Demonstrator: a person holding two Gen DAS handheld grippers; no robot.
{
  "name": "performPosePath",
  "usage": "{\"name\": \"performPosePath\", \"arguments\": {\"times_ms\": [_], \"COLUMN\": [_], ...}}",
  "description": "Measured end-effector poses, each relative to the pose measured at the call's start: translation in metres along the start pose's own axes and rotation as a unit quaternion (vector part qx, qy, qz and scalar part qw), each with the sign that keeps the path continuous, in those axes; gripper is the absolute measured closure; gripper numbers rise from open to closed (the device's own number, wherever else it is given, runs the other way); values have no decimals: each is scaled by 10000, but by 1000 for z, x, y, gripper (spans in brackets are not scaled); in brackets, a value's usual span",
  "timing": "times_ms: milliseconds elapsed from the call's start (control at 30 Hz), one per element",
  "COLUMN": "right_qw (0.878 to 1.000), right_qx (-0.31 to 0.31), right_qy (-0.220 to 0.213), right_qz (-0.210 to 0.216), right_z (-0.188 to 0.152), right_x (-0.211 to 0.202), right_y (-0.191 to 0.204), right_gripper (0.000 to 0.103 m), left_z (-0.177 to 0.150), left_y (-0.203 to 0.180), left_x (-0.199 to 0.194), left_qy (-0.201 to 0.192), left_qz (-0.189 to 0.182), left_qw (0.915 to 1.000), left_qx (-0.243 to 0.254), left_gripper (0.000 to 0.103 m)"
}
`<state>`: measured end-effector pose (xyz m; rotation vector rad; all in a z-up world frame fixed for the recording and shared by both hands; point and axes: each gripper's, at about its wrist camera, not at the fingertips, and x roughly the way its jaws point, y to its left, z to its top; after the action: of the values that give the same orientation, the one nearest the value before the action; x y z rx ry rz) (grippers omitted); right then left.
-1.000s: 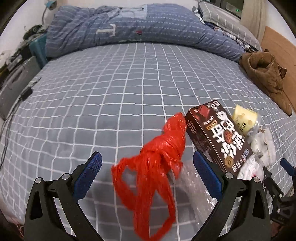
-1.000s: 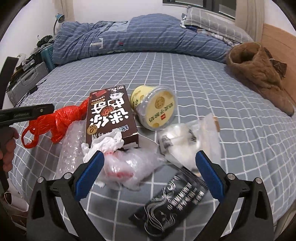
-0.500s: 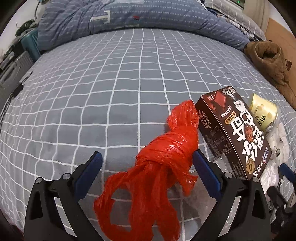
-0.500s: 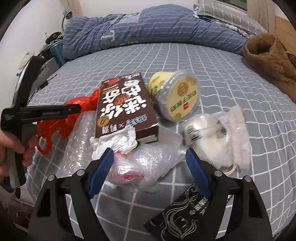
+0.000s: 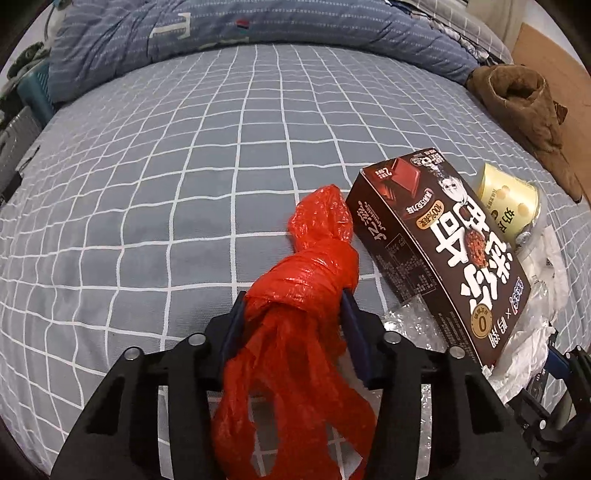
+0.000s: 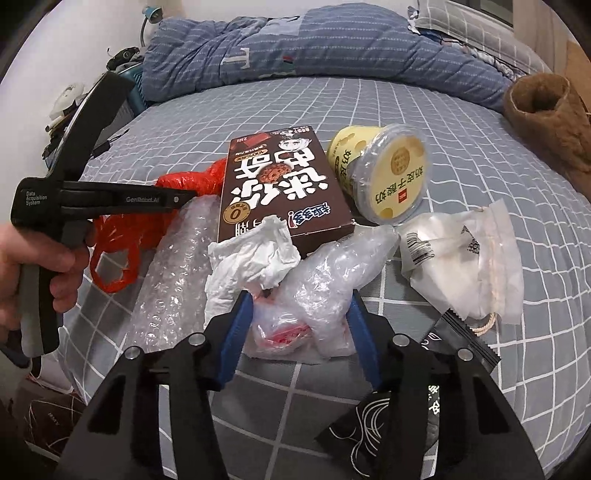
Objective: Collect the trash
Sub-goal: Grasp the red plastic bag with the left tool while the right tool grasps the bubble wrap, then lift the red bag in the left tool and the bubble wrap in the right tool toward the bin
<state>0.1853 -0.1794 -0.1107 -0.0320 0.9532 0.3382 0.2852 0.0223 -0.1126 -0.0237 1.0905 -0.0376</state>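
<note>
Red bag, brown box, grey checked sheet

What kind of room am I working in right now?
Most likely a bedroom: the trash lies on a bed with a grey checked sheet, a blue striped duvet is bunched at its far end, and a pillow sits behind it.

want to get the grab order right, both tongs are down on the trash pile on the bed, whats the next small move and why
Probably finish closing both before lifting. The left tongs are closing with the knotted red plastic bag between the blue pads, which look to touch it. The right tongs are closing around the crumpled clear plastic wrap, pads not clearly pressing yet.
</note>
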Motion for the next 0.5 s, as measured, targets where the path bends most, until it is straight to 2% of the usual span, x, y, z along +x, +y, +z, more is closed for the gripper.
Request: {"name": "performPosePath", "arguments": {"times_ms": [500], "right_qw": [9994], "right_qx": [234], "right_qy": [-117], "right_qz": [-231], "right_z": [2], "right_x": [-25], "right_y": [-6], "right_gripper": [53], "left_z": [-12], "left_y": [7], "left_x": [-68], "left_qy": [-505], "left_qz": [216], "left_qw": [9982], "left_qx": [-236], "left_gripper": [59]}}
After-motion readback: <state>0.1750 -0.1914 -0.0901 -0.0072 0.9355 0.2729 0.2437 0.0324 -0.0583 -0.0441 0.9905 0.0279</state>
